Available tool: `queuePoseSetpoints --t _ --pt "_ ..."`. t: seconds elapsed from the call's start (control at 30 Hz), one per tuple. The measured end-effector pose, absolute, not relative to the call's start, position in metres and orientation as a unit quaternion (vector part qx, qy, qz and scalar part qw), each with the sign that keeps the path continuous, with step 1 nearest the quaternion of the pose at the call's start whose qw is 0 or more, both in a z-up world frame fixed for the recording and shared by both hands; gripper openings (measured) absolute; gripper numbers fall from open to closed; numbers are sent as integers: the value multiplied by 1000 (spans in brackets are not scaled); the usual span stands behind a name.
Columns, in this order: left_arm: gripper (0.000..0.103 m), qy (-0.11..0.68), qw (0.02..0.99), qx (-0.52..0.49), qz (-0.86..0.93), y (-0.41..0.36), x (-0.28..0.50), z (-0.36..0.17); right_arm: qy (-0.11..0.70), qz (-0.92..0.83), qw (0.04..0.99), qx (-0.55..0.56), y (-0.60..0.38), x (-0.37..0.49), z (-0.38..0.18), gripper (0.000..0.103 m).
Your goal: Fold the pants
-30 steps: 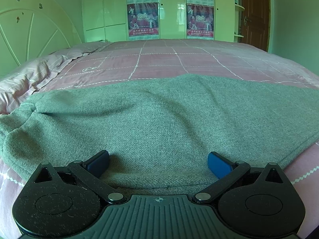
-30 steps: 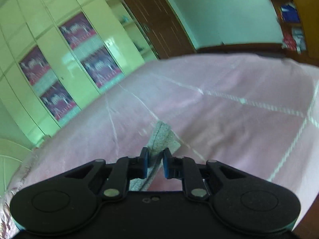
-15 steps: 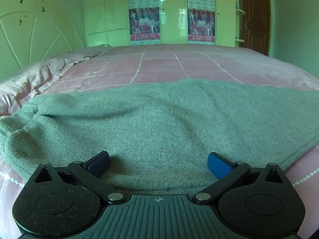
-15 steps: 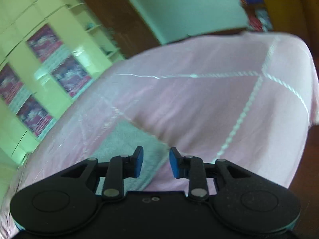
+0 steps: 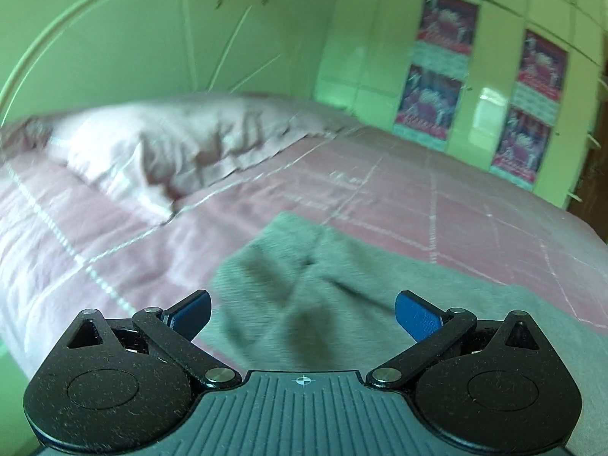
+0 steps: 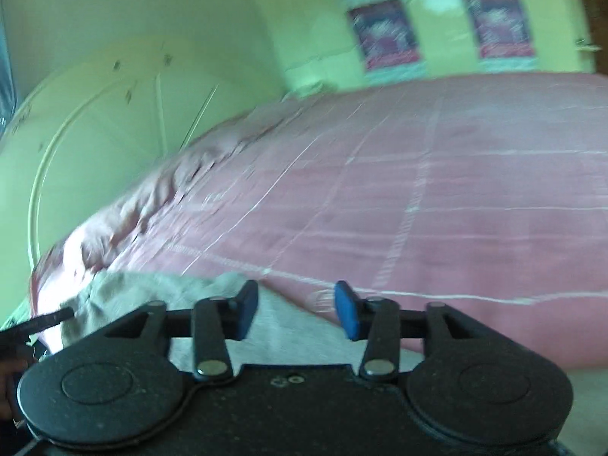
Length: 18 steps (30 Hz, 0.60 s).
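The grey-green knitted pants (image 5: 380,288) lie spread on the bed, their near part running under both cameras and a rumpled corner reaching toward the pillow end. In the right wrist view the same cloth (image 6: 159,288) bunches at the lower left.

The left claw (image 5: 302,313) stands wide open above the fabric, with cloth showing between its blue pads (image 5: 416,315) but nothing pinched. The right claw (image 6: 296,309) is about half open and its jaws are opening; the pants' edge lies under and between them, not gripped.

Judging from this, the main risk is the fold losing its shape. The corner near the left claw already shows creases and a dark furrow, and the knit looks soft and limp, so any layer let go unevenly could slump or skew. A low pass by either claw might snag the top layer and drag it out of line. Both views are smeared by motion, so a re-grasp made in a hurry could catch one layer only, or the bedspread with it.

The pink quilted bedspread (image 5: 475,220), crossed by white stitched lines, gives a soft, yielding base. A crumpled pale pink pillow (image 5: 182,140) sits at the far left, against a pale green arched headboard (image 5: 152,38). Beyond the bed, a light green wardrobe (image 5: 364,57) carries red-and-white posters (image 5: 437,95).
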State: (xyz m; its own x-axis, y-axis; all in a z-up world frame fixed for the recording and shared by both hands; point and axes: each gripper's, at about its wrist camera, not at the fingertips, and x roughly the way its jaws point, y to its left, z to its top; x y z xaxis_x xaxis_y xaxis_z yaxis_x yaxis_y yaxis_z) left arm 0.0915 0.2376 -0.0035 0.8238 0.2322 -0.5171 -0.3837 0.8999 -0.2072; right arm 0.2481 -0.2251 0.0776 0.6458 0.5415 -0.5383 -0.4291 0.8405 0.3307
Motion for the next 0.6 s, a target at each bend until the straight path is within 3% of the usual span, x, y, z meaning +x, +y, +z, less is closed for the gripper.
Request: queuePoseSetpoints --t 0.07,0.23,0.43,0.5,0.53,0.6 --pt "94 266 933 -165 177 254 98 -11 350 293 887 77 -186 274 69 39" --pt "86 277 924 -206 167 281 110 -27 389 319 863 39 -131 312 51 37" --pt "62 271 920 -248 135 290 124 -38 417 335 845 18 -114 336 32 35" --pt "60 271 921 -245 132 290 129 -40 430 350 832 21 -111 341 29 22" --pt "60 270 922 -244 132 289 131 -41 432 356 829 21 -111 340 30 10" --pt "59 266 923 -245 132 289 130 -42 430 364 826 13 -107 339 32 6"
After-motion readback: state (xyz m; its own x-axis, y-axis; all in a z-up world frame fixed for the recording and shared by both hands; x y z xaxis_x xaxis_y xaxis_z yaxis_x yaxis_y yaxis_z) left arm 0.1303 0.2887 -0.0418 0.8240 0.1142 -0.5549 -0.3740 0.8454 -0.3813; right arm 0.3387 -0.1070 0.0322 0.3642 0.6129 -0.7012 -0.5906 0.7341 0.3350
